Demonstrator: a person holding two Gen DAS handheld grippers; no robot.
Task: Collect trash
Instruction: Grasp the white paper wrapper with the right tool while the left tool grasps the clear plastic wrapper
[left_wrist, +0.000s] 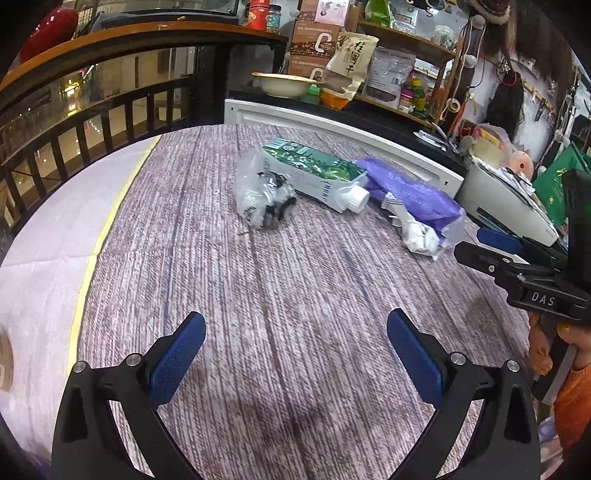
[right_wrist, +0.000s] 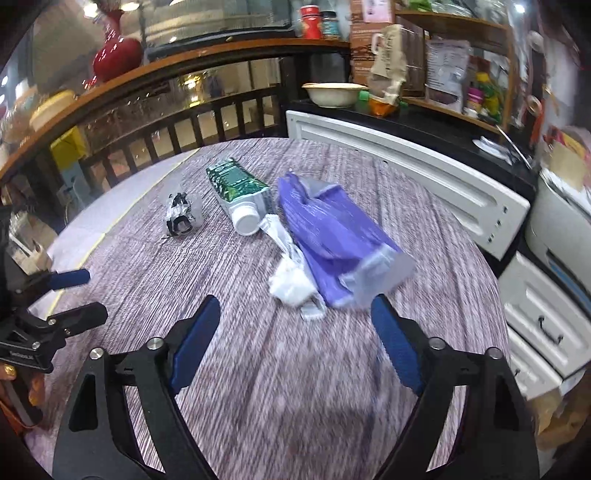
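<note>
Right wrist view: right tool (right_wrist: 293, 338), jaws spread and empty, is lining up on purple bag (right_wrist: 332, 236) littering worktop (right_wrist: 258, 387); left tool (left_wrist: 295, 354) is hovering open too

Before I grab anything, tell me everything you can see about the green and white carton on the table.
The green and white carton lies on its side on the striped tablecloth. Its upper face is green with a leafy print, its side white with lettering, and it looks like coated card. A white screw cap is fitted and faces the camera. The clear crumpled wrapper seems to touch it; the purple bag lies close beside it. Neither pair of tongs touches it.
</note>
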